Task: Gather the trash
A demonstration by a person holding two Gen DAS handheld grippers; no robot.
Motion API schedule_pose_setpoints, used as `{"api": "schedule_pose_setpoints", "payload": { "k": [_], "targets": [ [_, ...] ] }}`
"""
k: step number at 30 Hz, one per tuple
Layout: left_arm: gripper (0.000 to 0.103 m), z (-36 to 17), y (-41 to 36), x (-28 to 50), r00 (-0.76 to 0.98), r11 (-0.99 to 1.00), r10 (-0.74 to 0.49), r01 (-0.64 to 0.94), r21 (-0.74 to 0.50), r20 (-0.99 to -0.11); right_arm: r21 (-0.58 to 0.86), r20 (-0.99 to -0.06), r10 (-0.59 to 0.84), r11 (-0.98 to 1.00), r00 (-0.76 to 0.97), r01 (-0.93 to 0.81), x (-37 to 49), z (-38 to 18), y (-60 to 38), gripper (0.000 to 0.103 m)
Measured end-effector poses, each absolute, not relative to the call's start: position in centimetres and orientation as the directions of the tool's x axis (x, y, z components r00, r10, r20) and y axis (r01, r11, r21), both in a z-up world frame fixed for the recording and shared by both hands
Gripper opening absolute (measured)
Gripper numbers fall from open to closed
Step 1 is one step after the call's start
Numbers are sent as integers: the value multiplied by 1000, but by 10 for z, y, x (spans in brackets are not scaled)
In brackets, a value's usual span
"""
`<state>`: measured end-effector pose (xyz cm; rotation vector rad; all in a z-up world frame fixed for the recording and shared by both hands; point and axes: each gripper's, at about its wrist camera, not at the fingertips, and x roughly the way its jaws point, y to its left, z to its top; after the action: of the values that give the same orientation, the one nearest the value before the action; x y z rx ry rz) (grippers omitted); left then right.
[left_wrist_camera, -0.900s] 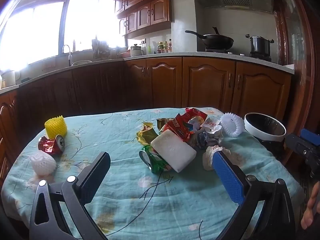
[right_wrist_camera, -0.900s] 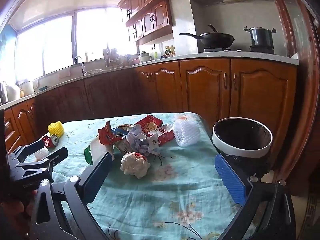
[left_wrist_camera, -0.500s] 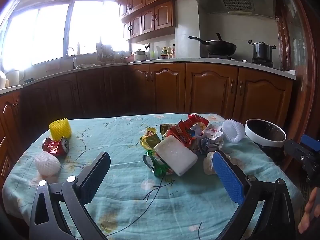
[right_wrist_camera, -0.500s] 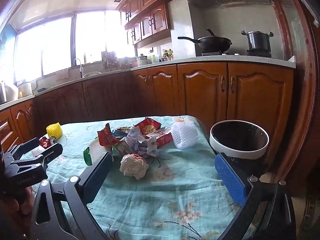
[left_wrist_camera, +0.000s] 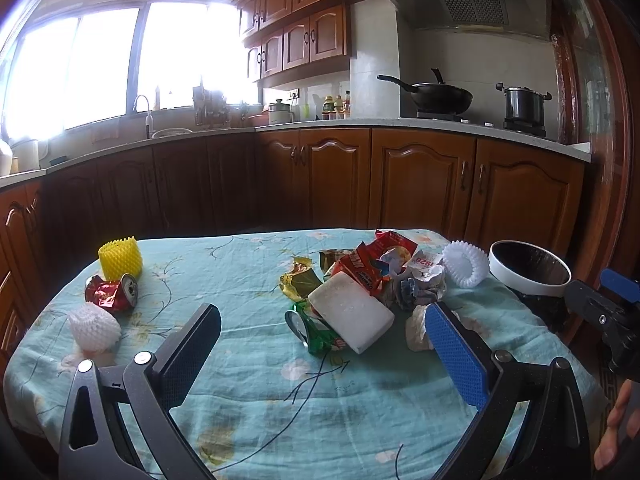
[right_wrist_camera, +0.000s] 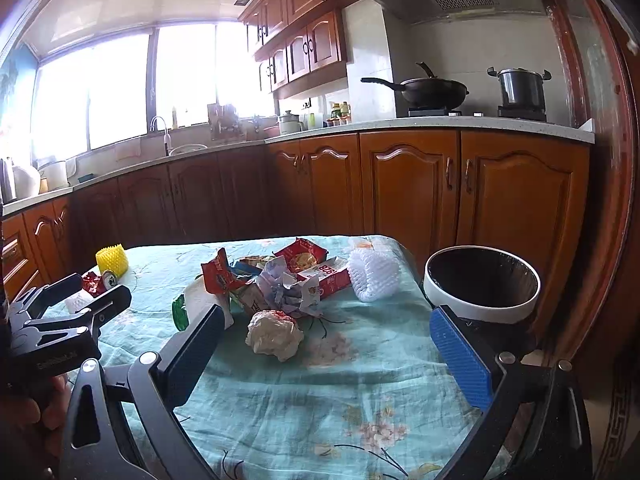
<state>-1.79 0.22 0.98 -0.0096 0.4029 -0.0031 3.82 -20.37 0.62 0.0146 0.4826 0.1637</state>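
Trash lies on a table with a light blue floral cloth (left_wrist_camera: 248, 272). A white foam block (left_wrist_camera: 350, 316) rests on a crushed green can (left_wrist_camera: 316, 330), beside red snack wrappers (left_wrist_camera: 368, 264) and crumpled paper (left_wrist_camera: 420, 286). A crumpled white tissue ball (right_wrist_camera: 274, 334) sits nearest my right gripper (right_wrist_camera: 326, 334), which is open and empty. My left gripper (left_wrist_camera: 322, 332) is open and empty too, short of the foam block. A white-rimmed bin (right_wrist_camera: 482, 284) stands past the table's right edge. At the left lie a crushed red can (left_wrist_camera: 112, 292), a yellow foam net (left_wrist_camera: 120, 260) and a white foam net (left_wrist_camera: 94, 328).
Another white foam net (right_wrist_camera: 374, 276) lies near the table's right edge by the bin. Brown kitchen cabinets (left_wrist_camera: 420, 184) run behind the table, with a wok (left_wrist_camera: 434, 96) and a pot (left_wrist_camera: 522, 104) on the stove. A person's fingers (left_wrist_camera: 616, 436) show at lower right.
Both views have tilted up slightly, so the table and trash sit a little lower in frame. Nothing on the table has moved, and both grippers stay open.
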Motion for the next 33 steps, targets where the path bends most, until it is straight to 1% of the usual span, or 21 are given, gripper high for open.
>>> {"api": "schedule_pose_setpoints", "payload": {
  "k": [33],
  "targets": [
    [102, 0, 5, -13, 915, 1000, -10, 3, -19, -403, 86, -470, 194, 981, 861, -174, 41, 0, -202, 103]
  ]
}}
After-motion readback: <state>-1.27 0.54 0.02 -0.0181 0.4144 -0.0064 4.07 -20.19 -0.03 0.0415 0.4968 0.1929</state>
